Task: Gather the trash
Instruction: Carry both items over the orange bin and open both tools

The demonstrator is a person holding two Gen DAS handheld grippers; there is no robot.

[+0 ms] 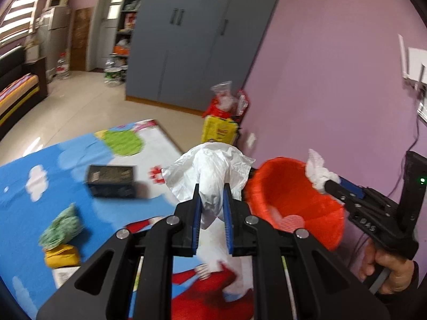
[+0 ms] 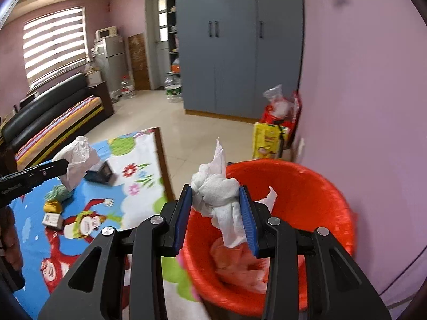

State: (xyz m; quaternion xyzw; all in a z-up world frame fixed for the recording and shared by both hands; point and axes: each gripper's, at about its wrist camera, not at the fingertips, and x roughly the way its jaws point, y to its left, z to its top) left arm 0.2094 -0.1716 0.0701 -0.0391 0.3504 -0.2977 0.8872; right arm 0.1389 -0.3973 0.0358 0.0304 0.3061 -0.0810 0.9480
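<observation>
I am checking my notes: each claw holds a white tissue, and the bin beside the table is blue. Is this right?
Not quite: the bin is orange-red, as the right wrist view shows. The left claw and right claw do each hold a white tissue.

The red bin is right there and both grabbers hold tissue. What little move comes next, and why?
Probably the right gripper opens to drop its crumpled tissue. It seems to hang over the mouth of the red bin, which already holds paper. The left gripper, shut on its white paper, is beside the rim, so it should likely follow after.
</observation>
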